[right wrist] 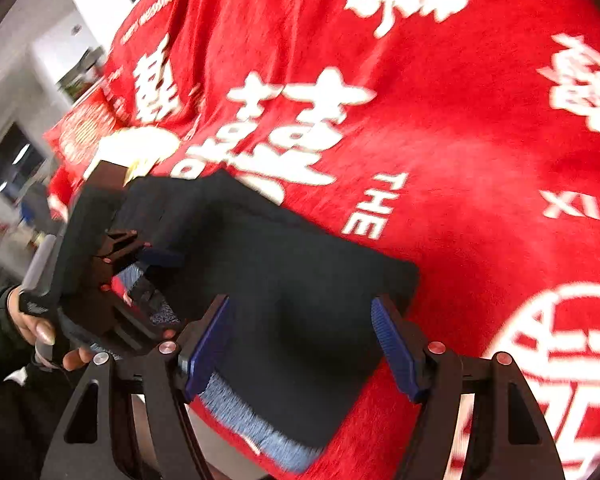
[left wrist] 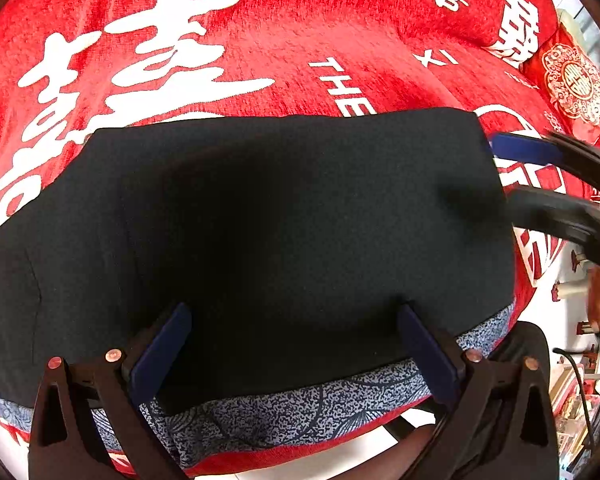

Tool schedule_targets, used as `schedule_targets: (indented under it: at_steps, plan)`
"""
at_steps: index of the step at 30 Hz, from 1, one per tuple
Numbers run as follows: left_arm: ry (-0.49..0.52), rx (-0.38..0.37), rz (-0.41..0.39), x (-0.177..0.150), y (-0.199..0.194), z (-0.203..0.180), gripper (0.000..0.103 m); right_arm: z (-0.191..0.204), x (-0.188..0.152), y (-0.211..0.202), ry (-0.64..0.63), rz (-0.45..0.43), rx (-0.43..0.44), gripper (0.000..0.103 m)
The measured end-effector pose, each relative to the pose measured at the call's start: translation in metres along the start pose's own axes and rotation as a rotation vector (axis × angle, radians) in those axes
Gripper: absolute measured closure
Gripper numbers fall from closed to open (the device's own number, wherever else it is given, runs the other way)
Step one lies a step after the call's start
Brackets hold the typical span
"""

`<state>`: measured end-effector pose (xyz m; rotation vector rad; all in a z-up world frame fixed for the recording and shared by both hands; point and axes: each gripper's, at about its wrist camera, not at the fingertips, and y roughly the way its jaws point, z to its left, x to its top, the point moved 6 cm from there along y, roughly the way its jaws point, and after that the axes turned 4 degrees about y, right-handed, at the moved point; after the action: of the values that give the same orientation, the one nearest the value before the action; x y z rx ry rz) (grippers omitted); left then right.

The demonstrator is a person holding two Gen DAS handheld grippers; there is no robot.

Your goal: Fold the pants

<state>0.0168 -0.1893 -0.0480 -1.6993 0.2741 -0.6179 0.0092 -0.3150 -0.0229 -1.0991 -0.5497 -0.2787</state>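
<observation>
My left gripper stands wide open over the folded black pants, holding nothing; their far edge lies ahead of my fingertips. My right gripper is spread too, empty, the pants' corner between its fingers. Open red blanket stretches beyond and to the right. Blur smears my left hand; a patterned blue-grey cloth peeks from under the pants.

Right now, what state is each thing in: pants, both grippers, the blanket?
pants: folded into a flat dark rectangle, lying on the blanket, not gripped.
left gripper: open, jaws straddling the pants' near edge.
right gripper: open, nothing pinched, over the pants' end.
patterned blue-grey cloth: showing in a strip at the pants' near edge.
red blanket: spread flat beneath everything.
</observation>
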Motion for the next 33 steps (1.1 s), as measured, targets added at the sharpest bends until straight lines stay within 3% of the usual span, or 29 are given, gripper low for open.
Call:
schedule_targets:
  at_steps: [4, 7, 11, 13, 15, 16, 22, 26, 28, 30, 33]
  plan:
    - [-0.002, 0.006, -0.002, 0.002, 0.001, -0.002, 0.001, -0.013, -0.001, 0.042, -0.091, 0.123, -0.071, 0.031]
    - [0.001, 0.009, 0.003, 0.000, 0.000, -0.001, 0.000, -0.009, 0.001, 0.039, -0.130, 0.144, -0.107, 0.030]
    - [-0.001, 0.027, 0.005, 0.000, 0.001, -0.002, 0.000, 0.003, 0.008, 0.019, -0.160, 0.060, -0.099, 0.030]
    - [0.007, 0.035, 0.002, 0.000, 0.001, -0.004, 0.000, -0.013, 0.009, 0.037, -0.141, 0.110, -0.190, 0.030]
    - [0.009, 0.027, 0.009, -0.001, 0.000, -0.003, 0.000, -0.025, 0.007, 0.050, -0.146, 0.153, -0.266, 0.013]
    - [0.006, 0.024, 0.010, -0.002, -0.002, -0.001, 0.000, -0.029, 0.006, 0.053, -0.129, 0.166, -0.281, 0.013]
    - [-0.013, 0.003, -0.012, -0.006, -0.010, 0.005, 0.000, 0.008, -0.022, 0.010, -0.183, 0.046, -0.317, 0.012]
    - [0.053, 0.092, -0.015, -0.009, 0.000, -0.004, 0.001, 0.012, -0.069, 0.024, -0.223, 0.120, -0.501, 0.012]
    - [0.037, 0.078, -0.023, -0.011, -0.005, -0.002, 0.000, 0.012, -0.073, 0.015, -0.160, 0.077, -0.520, 0.012]
    - [0.014, 0.048, -0.045, -0.015, -0.016, 0.003, 0.000, 0.021, -0.067, 0.003, -0.114, 0.020, -0.507, 0.012]
    - [0.001, 0.100, -0.084, -0.023, -0.032, 0.019, 0.000, 0.056, -0.054, -0.010, -0.129, -0.082, -0.432, 0.012]
